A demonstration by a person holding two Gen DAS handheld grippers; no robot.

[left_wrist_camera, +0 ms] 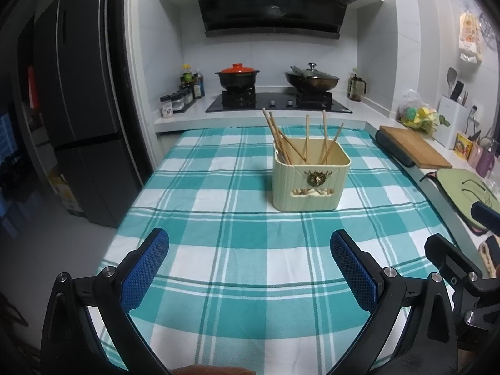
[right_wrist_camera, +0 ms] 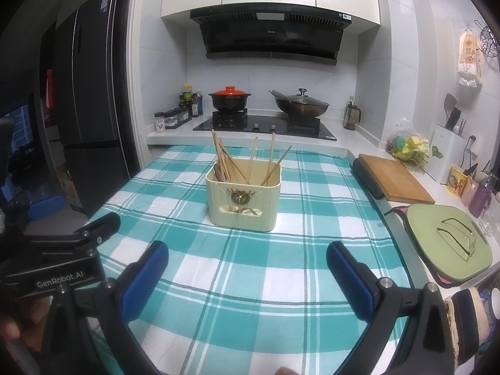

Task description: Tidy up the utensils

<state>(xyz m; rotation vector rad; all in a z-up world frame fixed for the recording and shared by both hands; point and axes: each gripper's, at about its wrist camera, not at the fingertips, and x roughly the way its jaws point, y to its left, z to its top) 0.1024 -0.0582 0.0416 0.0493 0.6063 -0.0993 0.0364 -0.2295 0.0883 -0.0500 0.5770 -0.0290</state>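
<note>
A cream ribbed utensil holder point(left_wrist_camera: 309, 181) stands upright on the teal checked tablecloth point(left_wrist_camera: 234, 250), with several wooden chopsticks point(left_wrist_camera: 281, 139) leaning in it. It also shows in the right wrist view point(right_wrist_camera: 245, 200), with the chopsticks point(right_wrist_camera: 228, 162) sticking out. My left gripper point(left_wrist_camera: 250, 268) is open and empty, held above the cloth well in front of the holder. My right gripper point(right_wrist_camera: 247, 278) is open and empty too, beside the left one, which shows at the left edge point(right_wrist_camera: 62, 243).
A wooden cutting board point(right_wrist_camera: 393, 178) and a green tray point(right_wrist_camera: 447, 243) lie on the counter to the right. The stove behind holds a red-lidded pot point(right_wrist_camera: 229, 98) and a wok point(right_wrist_camera: 300, 104). A dark fridge point(left_wrist_camera: 84, 109) stands to the left.
</note>
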